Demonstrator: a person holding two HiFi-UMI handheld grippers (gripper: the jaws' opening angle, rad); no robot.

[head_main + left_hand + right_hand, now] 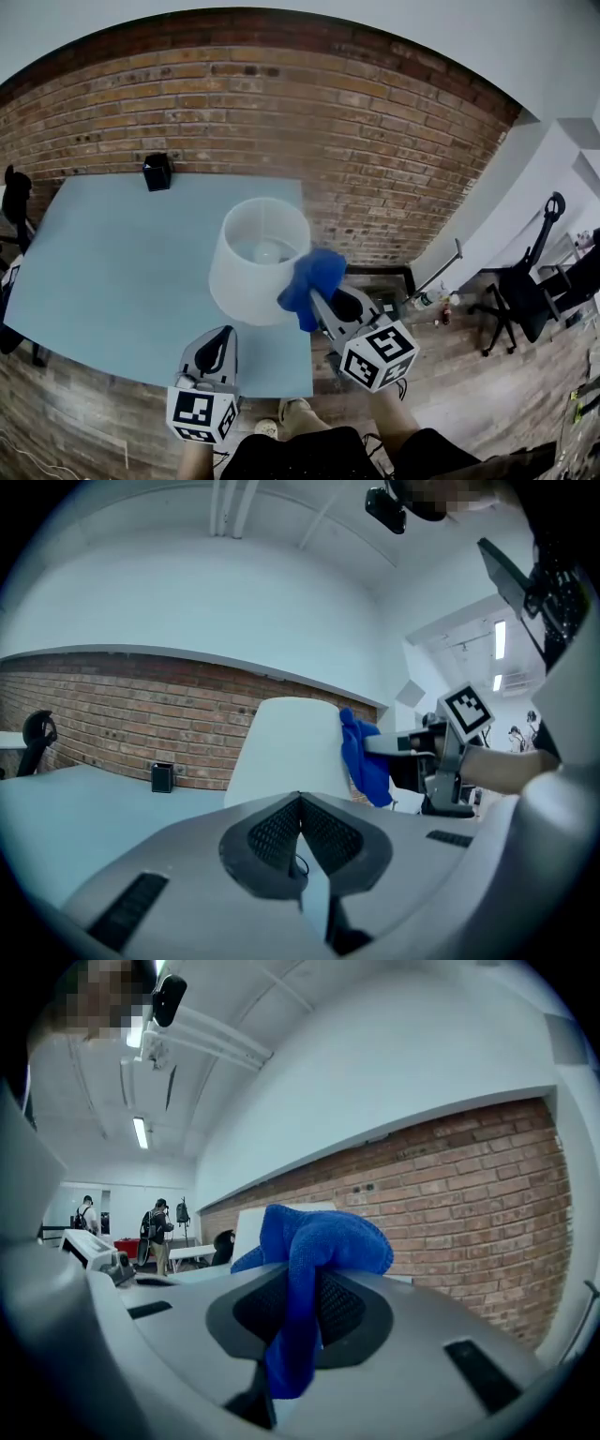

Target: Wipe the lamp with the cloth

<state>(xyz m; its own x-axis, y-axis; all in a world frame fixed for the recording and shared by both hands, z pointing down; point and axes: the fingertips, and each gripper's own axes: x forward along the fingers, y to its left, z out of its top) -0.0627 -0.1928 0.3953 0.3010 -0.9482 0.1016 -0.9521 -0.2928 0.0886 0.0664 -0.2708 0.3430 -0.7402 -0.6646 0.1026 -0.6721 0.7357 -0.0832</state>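
Far left of the lamp (258,258), a dark chair (16,197) stands at the edge of the pale blue table (94,281). Behind the lamp and to its left, a small black box (157,172) sits on the table close to the brick wall (375,131), well apart from the shade.

In front of the lamp and slightly left, the left gripper (223,330) hangs over the table's near edge. Its jaws are pressed together with nothing between them, and it points toward the shade without touching it. Nothing lies between it and the lamp.

The lamp stands upright near the table's right edge. Its white shade is open at the top, and the bulb (267,250) shows inside.

The blue cloth (312,277) bunches against the right side of the shade, up by its rim, and covers that part of it. The right gripper (317,298) comes in from the lamp's right, its jaws clamped on the cloth, a fold of which hangs down between them.

Further right of the lamp, on the wooden floor, are a few bottles (429,300), and beyond them a black office chair (525,291).
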